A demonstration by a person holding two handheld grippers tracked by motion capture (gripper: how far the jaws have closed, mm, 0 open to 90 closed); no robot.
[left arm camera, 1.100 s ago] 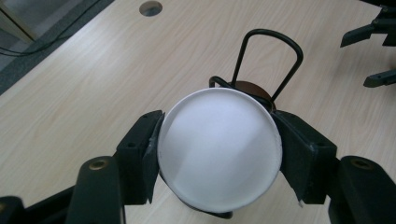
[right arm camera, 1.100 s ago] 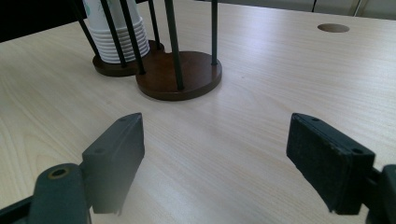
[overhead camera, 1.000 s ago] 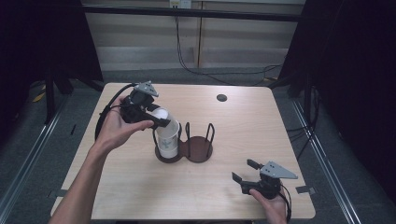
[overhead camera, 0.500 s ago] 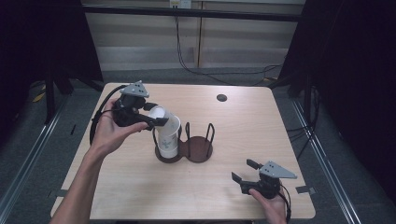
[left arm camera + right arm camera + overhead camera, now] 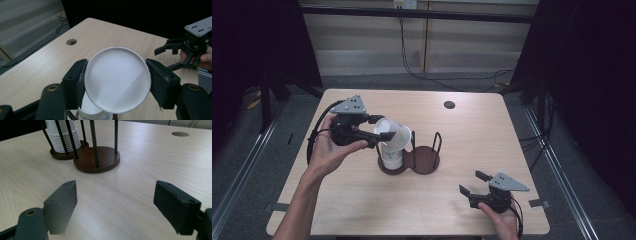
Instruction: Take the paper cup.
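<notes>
My left gripper (image 5: 376, 131) is shut on the rim of a white paper cup (image 5: 394, 136), which is tilted with its mouth to the left, just above a stack of cups (image 5: 391, 159). In the left gripper view the cup's mouth (image 5: 117, 80) sits between both pads, with the stack (image 5: 92, 113) below it. The stack stands in the left ring of a brown wooden holder (image 5: 426, 161) with black rods; the right ring (image 5: 100, 157) holds nothing. My right gripper (image 5: 471, 182) rests open near the table's front right, its jaws (image 5: 115, 200) wide apart over bare wood.
The wooden table (image 5: 492, 145) has a round cable hole (image 5: 449, 104) toward the back. The right gripper (image 5: 163, 58) shows far off in the left gripper view. Dark floor and rails surround the table.
The left gripper has moved left and slightly down with the cup, tipping it off the top of the stack. The right gripper has stayed where it was.
</notes>
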